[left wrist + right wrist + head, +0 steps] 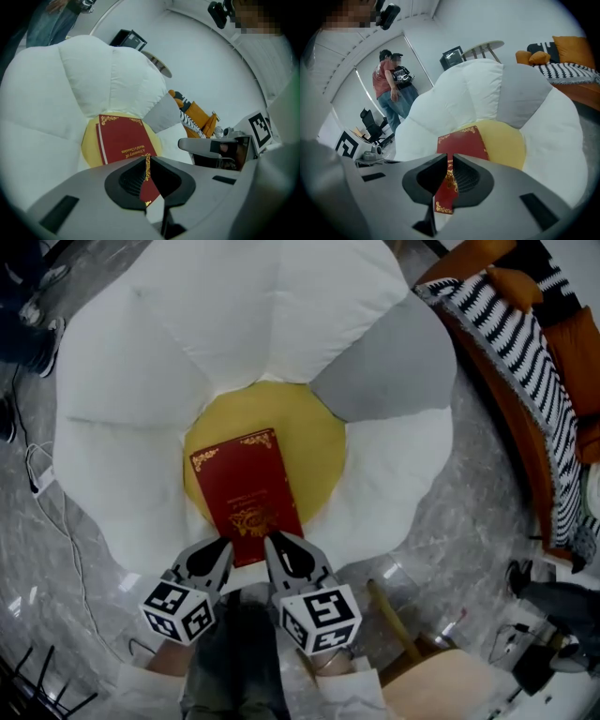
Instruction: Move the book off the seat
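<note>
A red book (246, 488) with gold ornaments lies flat on the yellow centre (319, 442) of a flower-shaped seat with white petals (281, 306). My left gripper (225, 547) and right gripper (272, 542) sit side by side over the book's near end, both shut with nothing clamped. In the left gripper view, the book (123, 140) lies just beyond the closed left gripper (146, 157), a strip of red showing through the slit. The right gripper view shows the same: the book (461, 143) lies ahead of the closed right gripper (450, 157).
One grey petal (394, 371) sits at the seat's right. A bench with orange cushions and a striped blanket (525, 343) runs along the right. Cables (47, 493) trail on the marble floor at left. Two people (393, 89) stand far behind the seat.
</note>
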A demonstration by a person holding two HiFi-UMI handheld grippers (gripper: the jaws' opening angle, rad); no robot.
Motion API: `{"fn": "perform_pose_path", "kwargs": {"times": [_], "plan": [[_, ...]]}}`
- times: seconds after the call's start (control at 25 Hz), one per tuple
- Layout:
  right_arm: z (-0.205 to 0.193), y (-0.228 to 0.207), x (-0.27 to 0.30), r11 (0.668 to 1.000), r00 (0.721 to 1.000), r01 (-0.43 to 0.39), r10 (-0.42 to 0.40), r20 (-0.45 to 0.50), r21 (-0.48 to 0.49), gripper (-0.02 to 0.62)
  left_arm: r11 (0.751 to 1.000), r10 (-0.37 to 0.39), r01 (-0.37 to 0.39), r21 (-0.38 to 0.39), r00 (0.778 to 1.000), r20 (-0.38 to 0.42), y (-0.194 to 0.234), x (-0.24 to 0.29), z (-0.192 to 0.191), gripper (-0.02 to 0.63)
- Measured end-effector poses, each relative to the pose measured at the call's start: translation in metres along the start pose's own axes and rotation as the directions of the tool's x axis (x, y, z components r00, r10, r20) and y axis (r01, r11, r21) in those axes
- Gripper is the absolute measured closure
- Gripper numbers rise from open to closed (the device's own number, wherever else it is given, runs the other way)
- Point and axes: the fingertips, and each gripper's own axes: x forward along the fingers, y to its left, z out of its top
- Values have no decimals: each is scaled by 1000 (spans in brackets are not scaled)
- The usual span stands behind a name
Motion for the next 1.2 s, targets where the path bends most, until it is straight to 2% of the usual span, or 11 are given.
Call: {"fn": "perform_pose_path", "kwargs": {"times": [0.12, 0.28, 0.68, 1.2], "plan": [[-13, -5, 8, 1000, 1000, -12, 12, -25, -6, 552, 1000, 18, -18, -21, 1000, -3, 10, 4, -11, 592], [-26, -13, 18, 1000, 999, -8, 7, -53, -11, 498, 999, 37, -37, -32, 999, -2, 21, 10, -23, 557], [-55, -51, 34, 998, 991, 60, -58, -117, 9, 359, 991, 108, -112, -74, 993, -54, 50, 25, -54, 392], [-74, -83, 65, 997, 979, 70, -72, -189, -14, 272, 988, 96, -106, -116, 991, -89, 60, 48, -66, 331]]}}
